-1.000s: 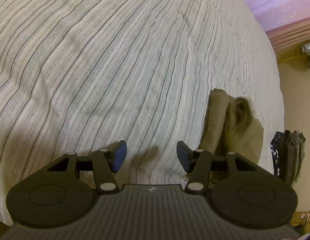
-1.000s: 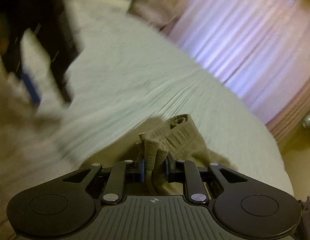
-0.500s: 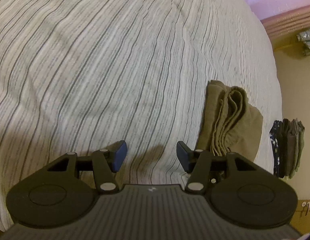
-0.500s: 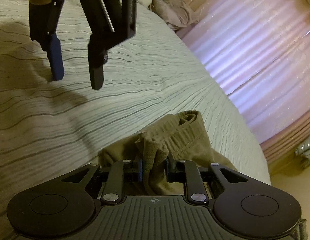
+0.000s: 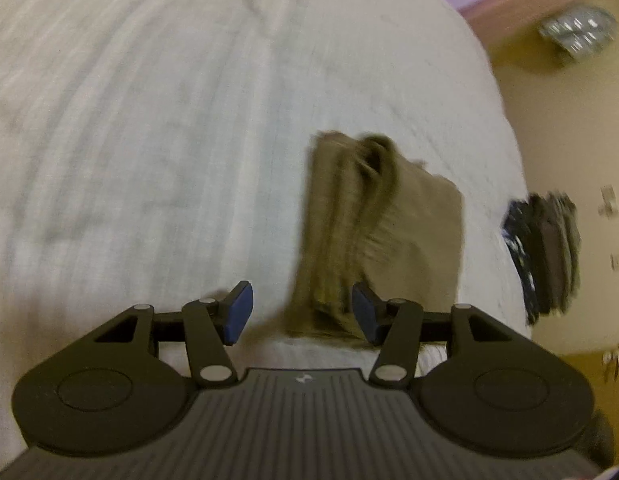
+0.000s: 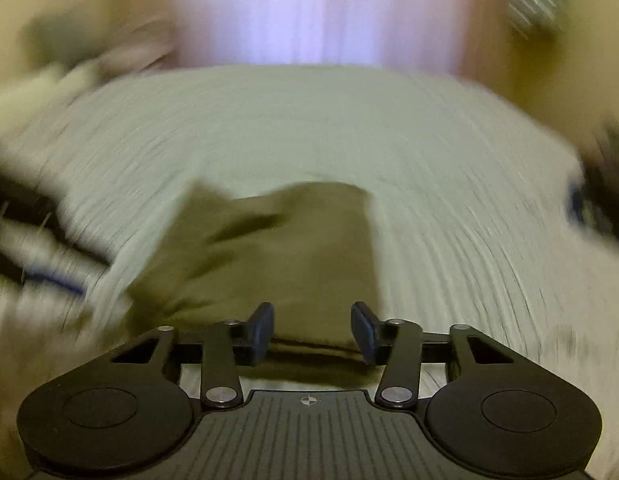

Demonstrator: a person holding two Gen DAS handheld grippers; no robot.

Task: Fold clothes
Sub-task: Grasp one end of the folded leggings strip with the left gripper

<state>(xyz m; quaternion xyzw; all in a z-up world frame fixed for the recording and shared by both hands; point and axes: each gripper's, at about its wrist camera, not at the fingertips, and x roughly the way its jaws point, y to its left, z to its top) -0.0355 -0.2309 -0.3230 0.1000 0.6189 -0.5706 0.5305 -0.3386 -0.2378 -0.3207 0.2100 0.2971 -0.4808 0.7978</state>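
A folded olive-brown garment (image 5: 381, 232) lies on the striped bedspread (image 5: 149, 140), near the bed's right edge in the left wrist view. My left gripper (image 5: 301, 314) is open just above the garment's near corner, nothing between its blue pads. In the right wrist view the same garment (image 6: 277, 248) lies flat just ahead of my right gripper (image 6: 312, 332). Its jaws are opening, and the pads stand apart over the cloth's near edge without pressing it. The left gripper (image 6: 33, 248) shows as a dark blur at the left there. Both views are motion-blurred.
A stack of dark folded clothes (image 5: 545, 252) sits at the bed's right edge. Pink curtains (image 6: 317, 12) hang behind the bed. Crumpled cloth (image 6: 121, 52) lies at the far left corner. Beyond the right edge is a yellowish wall (image 5: 569, 128).
My right gripper has let go of the olive garment, opened, rolled and drawn back; the garment now lies flat. My left gripper has shifted right, over the garment's near corner.
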